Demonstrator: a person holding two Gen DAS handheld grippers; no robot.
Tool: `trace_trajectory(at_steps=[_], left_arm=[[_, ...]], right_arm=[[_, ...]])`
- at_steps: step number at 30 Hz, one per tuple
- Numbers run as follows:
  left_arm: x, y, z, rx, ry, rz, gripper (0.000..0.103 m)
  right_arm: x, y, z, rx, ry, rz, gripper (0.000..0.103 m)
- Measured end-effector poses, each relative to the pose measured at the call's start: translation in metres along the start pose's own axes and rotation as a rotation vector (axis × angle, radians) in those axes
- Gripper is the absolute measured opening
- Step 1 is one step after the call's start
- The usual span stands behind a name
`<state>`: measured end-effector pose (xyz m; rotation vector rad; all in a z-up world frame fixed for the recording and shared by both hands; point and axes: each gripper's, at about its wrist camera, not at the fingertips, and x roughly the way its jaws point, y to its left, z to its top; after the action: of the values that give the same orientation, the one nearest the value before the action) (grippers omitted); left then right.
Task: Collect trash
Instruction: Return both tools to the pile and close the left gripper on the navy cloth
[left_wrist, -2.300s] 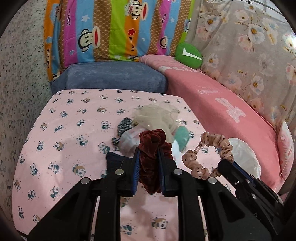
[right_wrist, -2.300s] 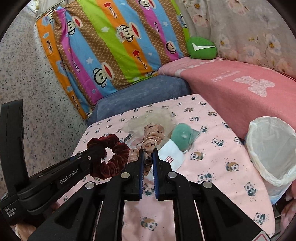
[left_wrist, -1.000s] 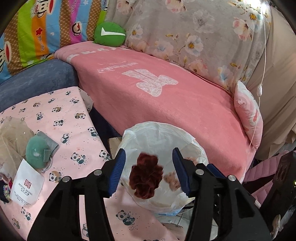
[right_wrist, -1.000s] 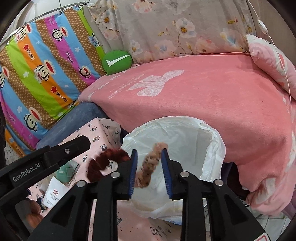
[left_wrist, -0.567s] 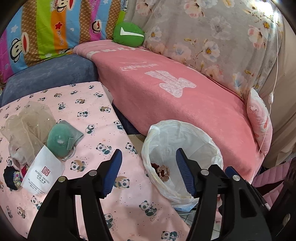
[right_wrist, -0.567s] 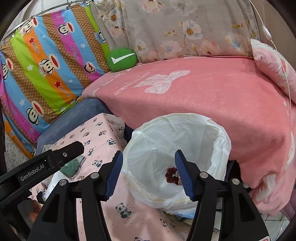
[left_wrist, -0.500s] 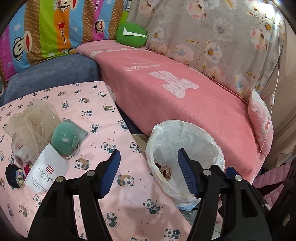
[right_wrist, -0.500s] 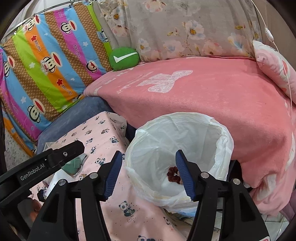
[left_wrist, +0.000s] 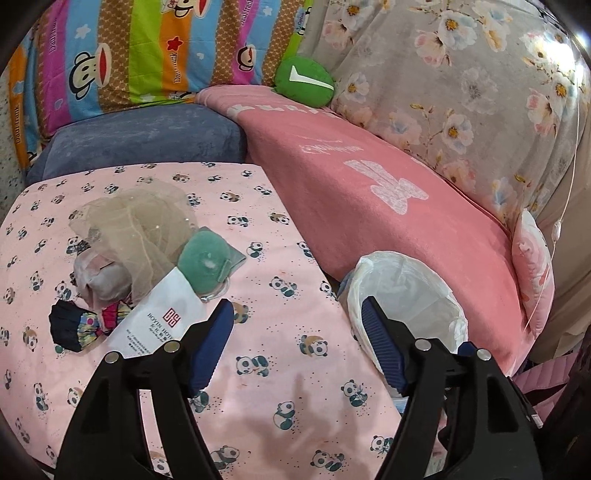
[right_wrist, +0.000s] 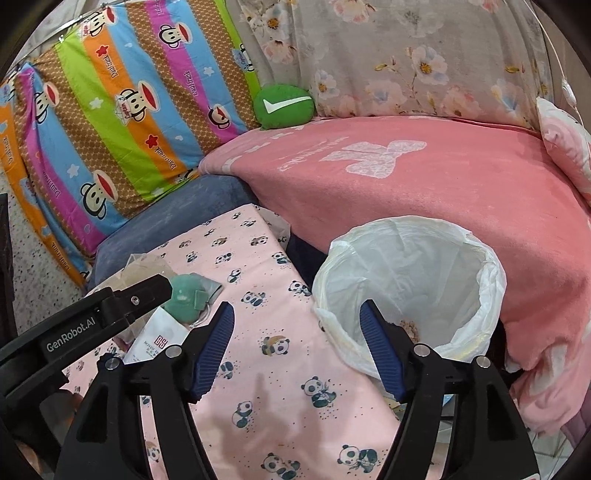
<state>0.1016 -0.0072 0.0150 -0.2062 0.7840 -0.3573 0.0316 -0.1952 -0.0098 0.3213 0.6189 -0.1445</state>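
A: Your left gripper (left_wrist: 297, 325) has its blue-padded jaws spread wide with nothing between them. It hangs above the panda-print sheet (left_wrist: 288, 373), touching nothing, angled down toward the sheet's right edge.

B: And the right one?

A: Your right gripper (right_wrist: 297, 325) is just as far apart and just as bare. It points down at the seam between the sheet and the white-lined trash bin (right_wrist: 491, 273); its right finger (right_wrist: 380, 350) crosses in front of the bin's near rim, though I cannot tell whether it touches the liner. In its view your left gripper reaches in from the lower left, over the pile.

B: Where is the trash?

A: A bit of pinkish-brown stuff (right_wrist: 410, 326) lies at the bottom of the bin, half hidden behind your right finger. The rest sits on the sheet to your left: a white paper packet with a red logo (left_wrist: 162, 325), a green round pouch (left_wrist: 205, 260) lying against the packet's far end, a crumpled beige net (left_wrist: 136, 221) behind those, and a dark patterned scrunchie (left_wrist: 74, 328) just left of the packet. The bin stands beside the sheet's right edge, against the pink blanket (left_wrist: 369, 192).
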Motion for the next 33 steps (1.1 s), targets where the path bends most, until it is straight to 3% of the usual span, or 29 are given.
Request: trace_trajectory(at_steps=[5, 18, 33], left_arm=[[-0.009, 0.029, -0.002, -0.040, -0.005, 0.063, 0.075], [-0.025, 0.115, -0.013, -0.169, -0.001, 0.154, 0.076], [-0.019, 0.216, -0.040, -0.310, 0.067, 0.242, 0.077]], right_arm=[[-0.001, 0.022, -0.005, -0.032, 0.006, 0.019, 0.071], [0.008, 0.078, -0.029, -0.113, 0.056, 0.076, 0.075], [0.048, 0.161, -0.084, -0.261, 0.165, 0.161, 0.077]])
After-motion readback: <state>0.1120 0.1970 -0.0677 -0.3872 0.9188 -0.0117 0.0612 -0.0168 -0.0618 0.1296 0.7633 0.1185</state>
